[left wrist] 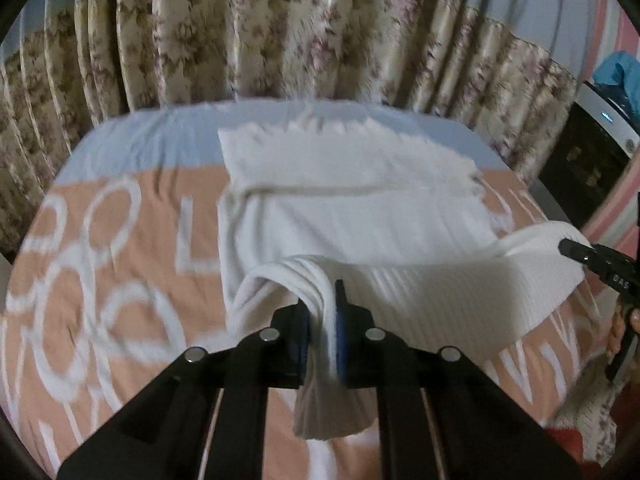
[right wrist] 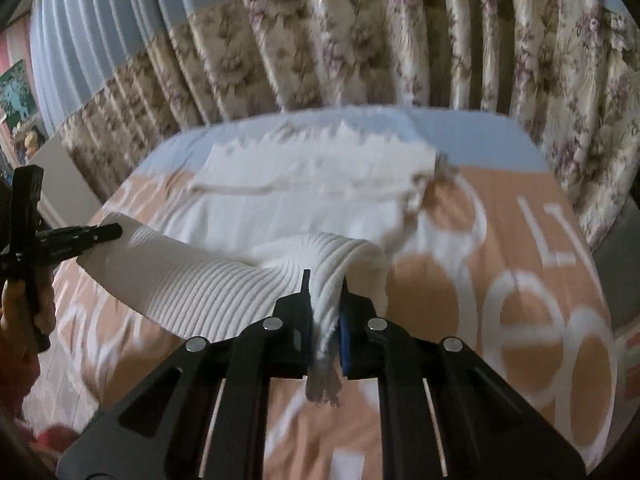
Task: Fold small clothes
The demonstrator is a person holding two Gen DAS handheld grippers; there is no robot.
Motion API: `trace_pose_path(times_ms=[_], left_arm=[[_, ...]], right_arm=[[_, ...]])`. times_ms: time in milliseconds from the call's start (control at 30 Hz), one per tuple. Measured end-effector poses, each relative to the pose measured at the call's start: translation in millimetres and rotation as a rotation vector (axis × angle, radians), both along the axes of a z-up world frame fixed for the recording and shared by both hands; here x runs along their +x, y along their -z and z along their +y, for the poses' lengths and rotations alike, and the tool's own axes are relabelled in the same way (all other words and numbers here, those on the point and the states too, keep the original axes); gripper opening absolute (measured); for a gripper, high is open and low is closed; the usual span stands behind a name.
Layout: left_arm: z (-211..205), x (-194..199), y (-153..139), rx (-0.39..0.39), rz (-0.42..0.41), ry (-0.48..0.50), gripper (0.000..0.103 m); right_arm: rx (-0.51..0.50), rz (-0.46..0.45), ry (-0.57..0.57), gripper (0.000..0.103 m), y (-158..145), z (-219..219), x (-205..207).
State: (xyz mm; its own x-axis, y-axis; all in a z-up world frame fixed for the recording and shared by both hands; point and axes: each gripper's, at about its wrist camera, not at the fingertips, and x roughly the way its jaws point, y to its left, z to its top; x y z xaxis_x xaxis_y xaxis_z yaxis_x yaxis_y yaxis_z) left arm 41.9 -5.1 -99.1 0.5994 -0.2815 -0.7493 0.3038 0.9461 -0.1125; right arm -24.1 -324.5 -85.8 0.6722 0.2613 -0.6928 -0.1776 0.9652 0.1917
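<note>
One white ribbed garment [left wrist: 360, 216]; two grippers: left gripper [left wrist: 323, 320], right gripper [right wrist: 325, 312]; one patterned bedsheet [left wrist: 120, 248]; one floral curtain [left wrist: 280, 40].

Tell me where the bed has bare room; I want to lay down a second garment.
Bare bedspread lies left of the white garment, and more on its right. The strip before the curtain is narrow. The middle is crowded: both tongs grip the garment's near edge.
</note>
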Motion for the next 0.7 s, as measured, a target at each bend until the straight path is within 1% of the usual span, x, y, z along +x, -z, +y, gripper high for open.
trace_pose_path(times_ms=[33, 200, 367, 433, 567, 700], left_arm=[[-1.4, 9.7, -2.9, 0.006, -0.010, -0.007, 0.011], [1.4, 59.8, -10.0, -0.027, -0.013, -0.037, 0.011], [-1.8, 109.9, -8.0, -0.025, -0.014, -0.045, 0.011], [-7.8, 135.0, -3.1, -0.005, -0.016, -0.037, 0.011], [-13.4, 169.4, 12.5, 0.019, -0.002, -0.032, 0.011], [-13.0, 201.4, 34.5, 0.043, 0.021, -0.040, 0.011]], right_arm=[[0.012, -0.014, 0.011, 0.011, -3.0, -1.4, 11.6], [0.072, -0.033, 0.056, 0.011, -8.1, -11.7, 64.8], [0.076, -0.016, 0.055, 0.011, -2.9, -16.1, 120.9], [0.080, 0.002, 0.063, 0.011, 3.9, -18.6, 147.3], [0.088, 0.032, 0.071, 0.011, 20.1, -21.9, 192.9], [0.055, 0.070, 0.062, 0.011, 40.6, -16.6, 225.7]])
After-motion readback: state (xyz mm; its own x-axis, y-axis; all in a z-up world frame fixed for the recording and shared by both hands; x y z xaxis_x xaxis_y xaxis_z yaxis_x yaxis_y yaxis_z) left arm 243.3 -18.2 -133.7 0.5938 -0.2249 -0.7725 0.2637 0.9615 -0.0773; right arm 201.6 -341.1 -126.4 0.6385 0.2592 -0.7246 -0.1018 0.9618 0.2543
